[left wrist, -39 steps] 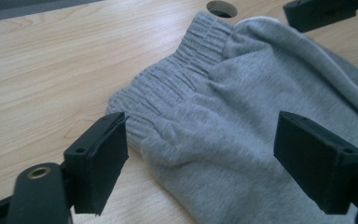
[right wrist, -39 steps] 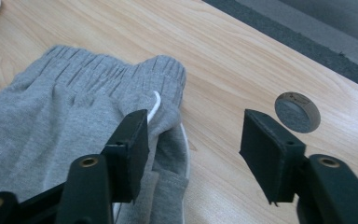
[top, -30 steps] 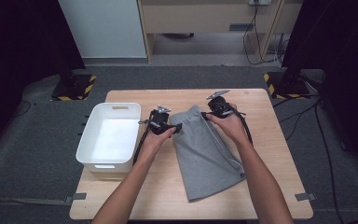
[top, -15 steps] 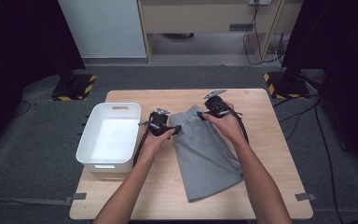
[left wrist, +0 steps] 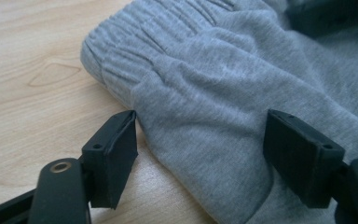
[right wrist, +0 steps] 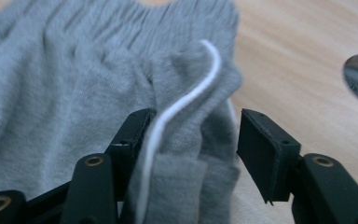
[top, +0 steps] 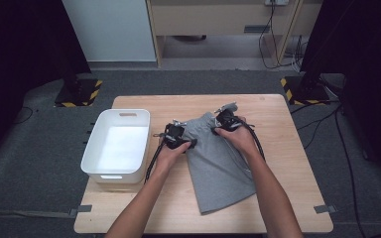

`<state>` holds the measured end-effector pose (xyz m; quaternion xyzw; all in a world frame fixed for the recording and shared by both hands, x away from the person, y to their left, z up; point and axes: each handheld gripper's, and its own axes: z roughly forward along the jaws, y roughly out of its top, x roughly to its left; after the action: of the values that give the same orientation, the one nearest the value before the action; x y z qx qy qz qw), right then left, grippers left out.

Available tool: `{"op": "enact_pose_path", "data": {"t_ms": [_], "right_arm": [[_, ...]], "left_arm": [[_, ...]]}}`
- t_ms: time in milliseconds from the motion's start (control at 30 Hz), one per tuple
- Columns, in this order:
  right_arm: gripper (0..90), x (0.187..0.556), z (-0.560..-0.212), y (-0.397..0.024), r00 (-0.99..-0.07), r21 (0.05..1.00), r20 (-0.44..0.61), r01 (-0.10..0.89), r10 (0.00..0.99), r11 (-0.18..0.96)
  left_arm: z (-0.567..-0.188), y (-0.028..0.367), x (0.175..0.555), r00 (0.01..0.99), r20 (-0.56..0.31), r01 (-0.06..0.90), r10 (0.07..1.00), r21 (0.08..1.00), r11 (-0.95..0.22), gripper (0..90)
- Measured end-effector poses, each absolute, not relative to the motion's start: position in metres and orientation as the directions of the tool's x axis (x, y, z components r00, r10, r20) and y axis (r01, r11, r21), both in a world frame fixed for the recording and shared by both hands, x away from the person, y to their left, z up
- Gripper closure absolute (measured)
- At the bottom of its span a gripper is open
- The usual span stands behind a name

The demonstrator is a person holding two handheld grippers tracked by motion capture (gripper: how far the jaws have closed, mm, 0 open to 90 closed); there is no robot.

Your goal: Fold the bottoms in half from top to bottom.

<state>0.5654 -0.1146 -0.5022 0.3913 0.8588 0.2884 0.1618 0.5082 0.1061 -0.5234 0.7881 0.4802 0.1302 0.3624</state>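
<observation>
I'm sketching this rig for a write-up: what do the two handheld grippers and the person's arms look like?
Both the left gripper and the right gripper are black, each topped by a grey three-cornered plate, with a black cable trailing back along the forearm. Close up, each has two flat, blocky black jaws on black arms with brass-coloured rivets. The forearms are bare: no sleeves or gloves in view.

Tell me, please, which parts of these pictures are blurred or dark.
High view: the table is evenly lit, the room's corners are nearly black. Left gripper view: the grey shorts are sharp and softly lit. Right gripper view: the waistband and white drawstring are blurred, as is the wood behind; the black jaws are crisper.
</observation>
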Motion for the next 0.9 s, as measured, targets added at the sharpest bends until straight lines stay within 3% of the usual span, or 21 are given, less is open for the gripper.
{"op": "enact_pose_path", "data": {"t_ms": [233,467,900], "right_arm": [[44.4,0.564,-0.515,-0.115,-0.637,0.617,-0.025,0.597,0.771,0.514],[52.2,0.561,-0.515,-0.114,-0.639,0.611,-0.022,0.601,0.769,0.516],[52.9,0.535,-0.515,-0.126,-0.620,0.610,-0.015,0.616,0.785,0.498]], "left_arm": [[-0.528,0.103,0.508,0.518,-0.115,0.651,0.848,0.696,-0.304,33.9],[-0.528,0.106,0.509,0.524,-0.084,0.634,0.848,0.703,-0.322,44.7],[-0.532,0.104,0.513,0.523,-0.041,0.602,0.851,0.725,-0.335,42.7]]}}
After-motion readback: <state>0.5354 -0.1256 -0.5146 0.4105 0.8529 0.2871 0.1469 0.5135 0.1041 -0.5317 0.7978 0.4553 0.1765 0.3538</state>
